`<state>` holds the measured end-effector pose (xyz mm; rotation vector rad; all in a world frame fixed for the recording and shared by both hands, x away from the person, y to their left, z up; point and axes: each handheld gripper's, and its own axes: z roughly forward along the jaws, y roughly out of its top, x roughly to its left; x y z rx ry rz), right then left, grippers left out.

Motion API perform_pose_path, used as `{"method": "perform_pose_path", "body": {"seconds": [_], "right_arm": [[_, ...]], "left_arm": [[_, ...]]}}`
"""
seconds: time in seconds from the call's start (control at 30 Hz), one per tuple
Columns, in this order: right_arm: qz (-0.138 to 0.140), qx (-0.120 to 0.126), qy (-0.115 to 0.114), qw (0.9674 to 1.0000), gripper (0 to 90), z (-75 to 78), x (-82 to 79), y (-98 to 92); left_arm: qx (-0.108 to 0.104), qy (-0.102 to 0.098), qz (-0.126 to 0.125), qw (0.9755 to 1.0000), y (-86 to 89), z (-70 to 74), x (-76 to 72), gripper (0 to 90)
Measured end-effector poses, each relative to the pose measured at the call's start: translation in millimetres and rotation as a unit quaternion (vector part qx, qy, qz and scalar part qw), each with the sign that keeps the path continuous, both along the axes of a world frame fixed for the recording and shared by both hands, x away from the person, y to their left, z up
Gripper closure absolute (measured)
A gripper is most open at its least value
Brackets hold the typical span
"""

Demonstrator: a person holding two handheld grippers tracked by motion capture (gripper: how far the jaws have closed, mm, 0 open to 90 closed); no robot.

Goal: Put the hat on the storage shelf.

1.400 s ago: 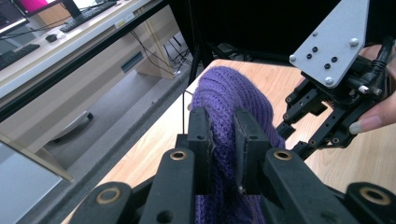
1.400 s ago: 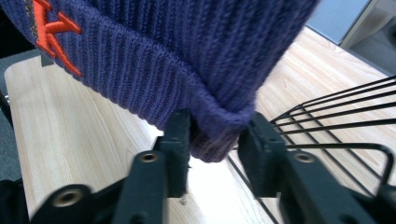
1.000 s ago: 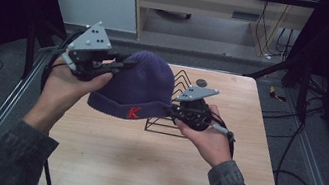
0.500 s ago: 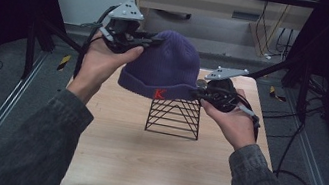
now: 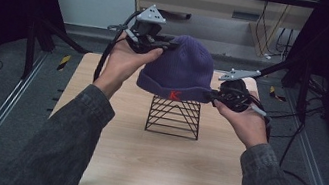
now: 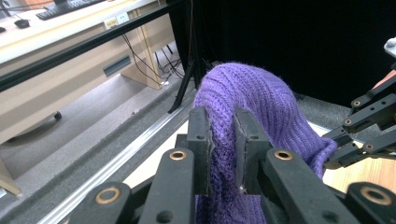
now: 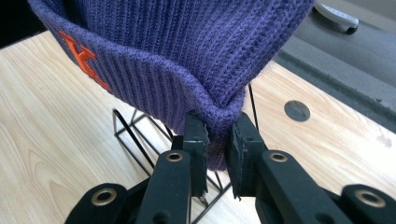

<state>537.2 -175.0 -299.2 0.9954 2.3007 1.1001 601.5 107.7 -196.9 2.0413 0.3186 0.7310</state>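
Since the earlier frames both hands have carried the purple knit beanie (image 5: 184, 68) away from the person and farther across the tabletop (image 5: 106, 154), so that it now hangs above the black wire rack (image 5: 173, 117) rather than in front of it. In the high view the left gripper (image 5: 162, 46) holds the hat high on its crown side, while the right gripper (image 5: 215, 95) holds the folded brim at the hat's right edge, lower down and just beside the rack's top. The left gripper view shows the left jaws closed narrowly on a fold of the ribbed knit, the fabric pinched between the two pads (image 6: 205, 140). The right gripper view shows the right jaws likewise clamped on the thick cuff of the beanie (image 7: 187, 70), with the wire rack (image 7: 135, 135) right underneath. An orange letter (image 5: 175, 94) on the brim faces the person. The hat is stretched between the two grippers, lifted clear of the tabletop; whether its brim touches the rack's top cannot be told.
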Motion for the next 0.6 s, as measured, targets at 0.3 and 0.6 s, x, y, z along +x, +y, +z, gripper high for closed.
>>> {"method": "perform_pose_path", "body": {"seconds": [0.3,0.6], "right_arm": [[-0.009,0.002,0.021,0.9997,78.9,-17.3,3.5,-6.6],[-0.015,-0.008,0.029,0.9994,78.9,-25.0,6.2,-7.8]], "left_arm": [[0.009,0.006,0.0,0.9999,-7.1,-13.0,5.5,78.3],[0.014,0.005,-0.004,0.9999,-12.3,-22.4,6.9,78.1]]}}
